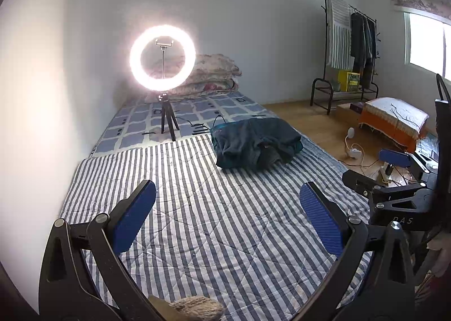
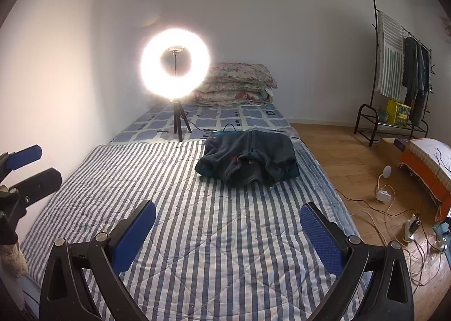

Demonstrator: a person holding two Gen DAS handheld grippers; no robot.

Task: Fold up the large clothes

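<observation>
Item: dark fleece jacket (image 2: 248, 157), bundled on striped quilt (image 2: 197, 236) | soft, limp, light, bulky | hold: hem corners | left hand-held gripper (image 1: 228, 216), right hand-held gripper (image 2: 228, 233): agape, empty

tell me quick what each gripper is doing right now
left gripper: open, nothing between its pads
right gripper: open, holding nothing

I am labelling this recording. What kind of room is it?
Probably a bedroom: a low bed under a striped quilt, folded floral bedding by the wall, and a clothes rack with hanging garments.
</observation>
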